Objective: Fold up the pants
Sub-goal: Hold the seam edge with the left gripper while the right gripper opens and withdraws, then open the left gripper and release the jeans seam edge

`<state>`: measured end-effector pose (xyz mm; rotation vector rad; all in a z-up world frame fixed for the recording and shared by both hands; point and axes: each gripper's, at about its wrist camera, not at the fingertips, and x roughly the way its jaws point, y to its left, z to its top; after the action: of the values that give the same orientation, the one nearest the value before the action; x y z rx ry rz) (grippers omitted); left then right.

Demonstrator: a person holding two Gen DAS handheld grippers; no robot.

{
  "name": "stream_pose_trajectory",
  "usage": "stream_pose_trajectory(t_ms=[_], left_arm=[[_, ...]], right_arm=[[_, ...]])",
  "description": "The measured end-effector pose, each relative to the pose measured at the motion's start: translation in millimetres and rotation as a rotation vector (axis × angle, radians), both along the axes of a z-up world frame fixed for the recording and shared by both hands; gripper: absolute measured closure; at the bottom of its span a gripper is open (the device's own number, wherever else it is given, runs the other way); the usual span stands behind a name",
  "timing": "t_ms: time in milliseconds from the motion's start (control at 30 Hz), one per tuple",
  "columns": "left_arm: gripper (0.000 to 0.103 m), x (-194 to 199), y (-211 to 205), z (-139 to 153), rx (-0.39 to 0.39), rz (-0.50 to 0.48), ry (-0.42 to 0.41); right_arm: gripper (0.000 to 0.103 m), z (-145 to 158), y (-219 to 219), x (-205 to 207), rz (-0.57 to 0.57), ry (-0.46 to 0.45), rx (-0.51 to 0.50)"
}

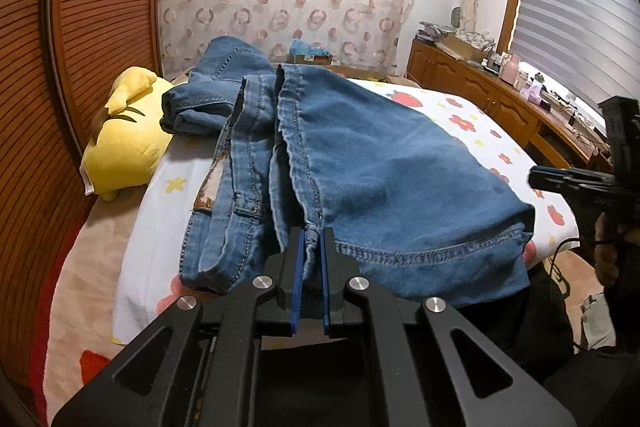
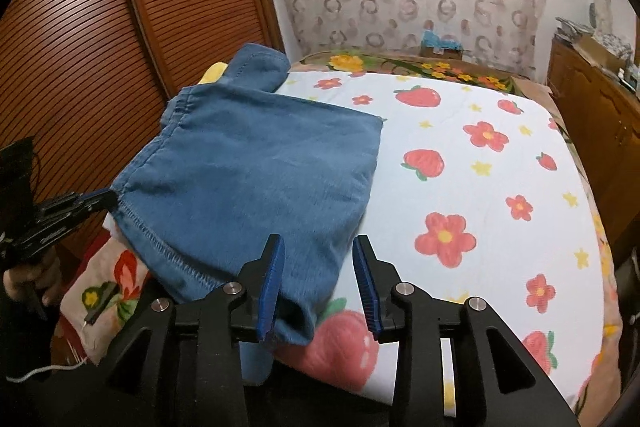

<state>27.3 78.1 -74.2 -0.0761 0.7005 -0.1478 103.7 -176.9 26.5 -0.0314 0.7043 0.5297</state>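
Blue denim pants [image 1: 360, 163] lie folded over on the bed, hems toward me. My left gripper [image 1: 311, 239] is shut on the pants' hem edge at its seam. It also shows at the left of the right wrist view [image 2: 102, 199], pinching the hem corner. My right gripper [image 2: 320, 259] is open, its blue pads either side of the pants' [image 2: 256, 179] near right corner, above the cloth. It shows at the right edge of the left wrist view [image 1: 538, 179], beside the pants' right edge.
The bed has a white sheet with strawberries and flowers [image 2: 480, 167]. A yellow plush toy [image 1: 124, 139] lies at the far left by the wooden slatted wardrobe door [image 1: 80, 27]. A wooden cabinet with clutter [image 1: 500, 87] runs along the right.
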Motion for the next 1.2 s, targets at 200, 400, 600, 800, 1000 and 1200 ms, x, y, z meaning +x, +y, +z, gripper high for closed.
stream_pose_trajectory(t_ms=[200,400,600,800,1000,1200], left_arm=[[0.079,0,-9,10,-0.007,-0.020,-0.019],[0.047,8,-22,12,0.003,-0.030,-0.016],[0.022,18,-31,7,-0.003,-0.040,-0.010],[0.022,26,-49,-9,0.014,-0.061,0.038],[0.022,27,-63,-19,0.013,-0.089,0.063],[0.022,29,-69,-31,0.029,-0.094,0.089]], right_arm=[[0.066,-6,7,9,0.003,0.002,0.005],[0.065,-8,11,16,0.010,0.006,0.010],[0.058,-10,15,20,0.013,0.010,0.014],[0.054,-16,22,27,-0.004,0.012,0.000],[0.054,-26,27,34,-0.007,0.044,0.000],[0.053,-36,32,37,0.008,0.079,0.001]])
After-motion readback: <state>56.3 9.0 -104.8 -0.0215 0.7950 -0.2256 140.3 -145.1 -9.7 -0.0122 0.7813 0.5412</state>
